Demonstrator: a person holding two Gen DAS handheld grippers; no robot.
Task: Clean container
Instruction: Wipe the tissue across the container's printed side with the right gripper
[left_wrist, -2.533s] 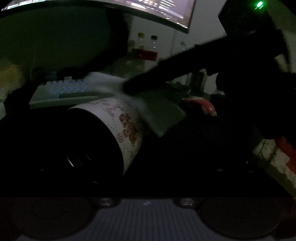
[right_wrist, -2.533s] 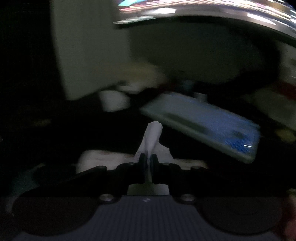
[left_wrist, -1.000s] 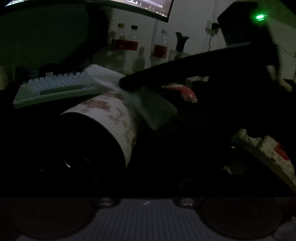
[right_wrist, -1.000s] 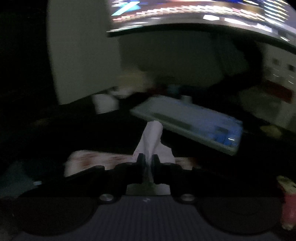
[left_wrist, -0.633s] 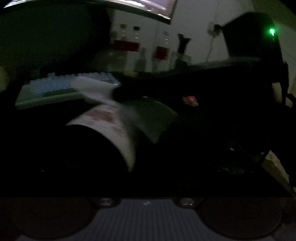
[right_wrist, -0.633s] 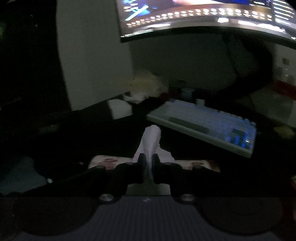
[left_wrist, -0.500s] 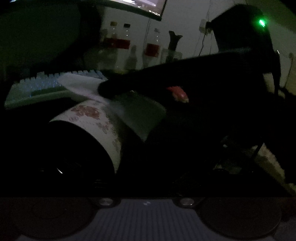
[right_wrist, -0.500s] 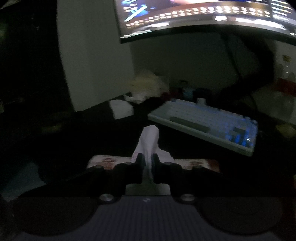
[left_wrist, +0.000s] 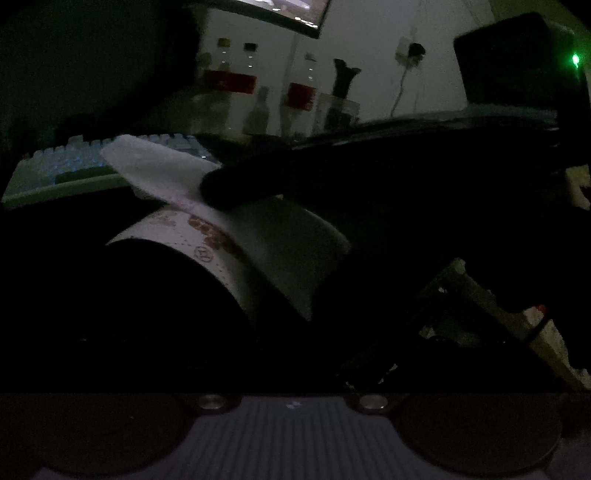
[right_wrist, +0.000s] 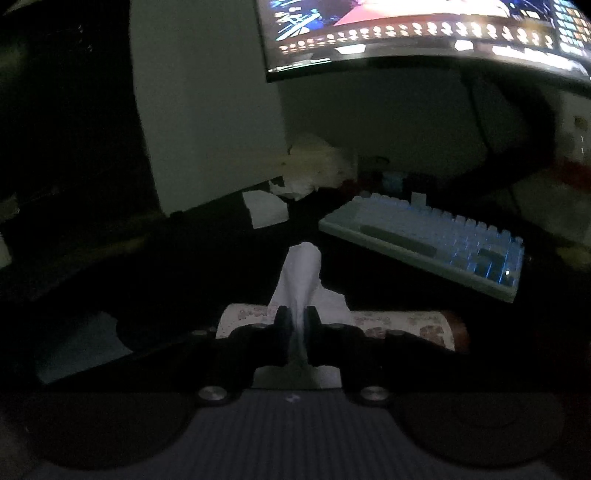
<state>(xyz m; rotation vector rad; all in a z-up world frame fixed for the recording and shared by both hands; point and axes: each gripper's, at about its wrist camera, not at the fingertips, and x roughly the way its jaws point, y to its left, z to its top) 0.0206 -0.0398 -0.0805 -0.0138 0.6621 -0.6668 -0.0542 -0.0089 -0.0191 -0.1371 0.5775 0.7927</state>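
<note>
Right wrist view: the right gripper (right_wrist: 298, 325) is seen with its two fingers pressed together on a white tissue (right_wrist: 301, 275), which is pinched between the tips and sticks up beyond them, with more of it hanging below. Just under the fingers a container (right_wrist: 399, 323) with a reddish floral print is laid on its side, and the tissue is draped onto its wall. Farther off, a pale backlit keyboard (right_wrist: 428, 242) is set on the dark desk, and a lit monitor (right_wrist: 424, 29) is seen above it.

In the left wrist view, the container is shown close in front, its dark open mouth turned toward the camera and its printed wall (left_wrist: 207, 243) lit on top. The left gripper's fingers are lost in darkness, so it cannot be told whether they are apart or closed. The right gripper's dark finger (left_wrist: 236, 188) is pressed onto the tissue over the container's upper side. Behind, bottles (left_wrist: 236, 77) are lined against the wall.
</note>
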